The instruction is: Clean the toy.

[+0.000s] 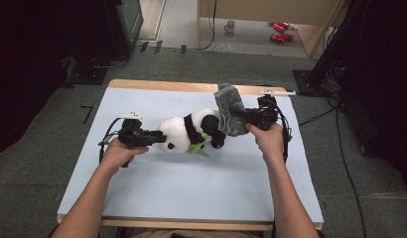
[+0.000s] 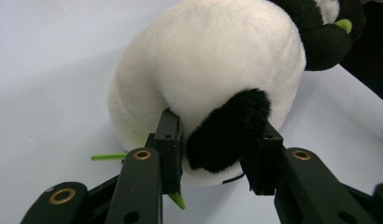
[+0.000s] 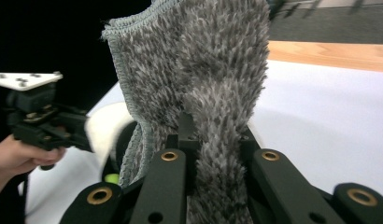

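**Panda pinned, cloth lifted, wiping not yet under way**

The plush panda [image 1: 191, 131] lies on its side near the middle of the bench [image 1: 191, 198], which is covered by a pale blue sheet. Its white head points toward the left tongs [image 1: 159, 137] and its dark legs toward the right. A small green leaf [image 1: 199, 148] sticks out below its body.

In the left gripper view, the left tongs [image 2: 217, 156] are clamped on the panda's black ear [image 2: 229, 128], one jaw on each side with the pads pressing into the fur. That steadies the toy on the sheet.

The right tongs [image 1: 241, 118] are closed tight on a grey shaggy cloth [image 1: 230, 109]. In the right gripper view, the cloth [image 3: 199, 79] stands up out of the pinched jaws, its stitched edge curling to one side. From above, it hangs over the panda's hind end; I cannot tell whether it touches the fur.

Judging from this, both grasps are done: the toy is anchored and the cloth is in hand. What looks left is the main work of bringing the cloth down onto the panda to wipe or cover it, then letting go of both.
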A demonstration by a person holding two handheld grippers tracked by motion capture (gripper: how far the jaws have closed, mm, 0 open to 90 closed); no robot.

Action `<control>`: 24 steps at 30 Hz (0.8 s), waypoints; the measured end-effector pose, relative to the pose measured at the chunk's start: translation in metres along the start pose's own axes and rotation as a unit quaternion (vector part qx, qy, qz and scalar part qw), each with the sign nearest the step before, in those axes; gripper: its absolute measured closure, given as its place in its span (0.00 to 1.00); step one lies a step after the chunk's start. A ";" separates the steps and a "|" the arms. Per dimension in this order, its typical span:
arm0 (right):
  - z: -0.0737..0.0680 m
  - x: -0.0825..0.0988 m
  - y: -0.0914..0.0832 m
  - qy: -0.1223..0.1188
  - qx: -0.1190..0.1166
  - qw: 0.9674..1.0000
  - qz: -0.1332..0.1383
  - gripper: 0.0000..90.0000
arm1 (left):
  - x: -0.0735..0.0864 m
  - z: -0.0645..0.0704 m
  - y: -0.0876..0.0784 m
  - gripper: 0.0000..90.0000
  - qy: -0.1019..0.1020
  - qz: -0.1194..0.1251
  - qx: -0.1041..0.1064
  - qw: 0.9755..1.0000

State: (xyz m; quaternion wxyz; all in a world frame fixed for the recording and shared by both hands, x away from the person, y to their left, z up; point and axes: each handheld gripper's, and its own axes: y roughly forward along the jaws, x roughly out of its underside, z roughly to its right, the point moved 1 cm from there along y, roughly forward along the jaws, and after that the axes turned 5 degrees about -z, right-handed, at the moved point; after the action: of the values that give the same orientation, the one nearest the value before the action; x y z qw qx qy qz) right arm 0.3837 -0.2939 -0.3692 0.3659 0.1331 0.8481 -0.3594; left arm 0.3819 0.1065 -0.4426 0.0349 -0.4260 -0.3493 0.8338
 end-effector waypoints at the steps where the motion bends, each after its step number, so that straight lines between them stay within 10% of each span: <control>1: -0.003 0.000 0.002 -0.004 -0.002 1.000 -0.001 0.90 | 0.000 0.000 0.000 0.71 0.000 0.000 0.000 1.000; 24: 0.021 0.029 0.041 0.036 -0.005 0.998 -0.044 0.90 | 0.000 0.002 0.002 0.70 0.002 0.001 0.002 1.000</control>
State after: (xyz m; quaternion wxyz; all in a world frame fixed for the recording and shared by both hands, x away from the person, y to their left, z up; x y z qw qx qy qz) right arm 0.3950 -0.2813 -0.4209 0.3200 0.1069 0.8674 -0.3659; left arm 0.3815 0.1037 -0.4433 0.0359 -0.4278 -0.3470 0.8338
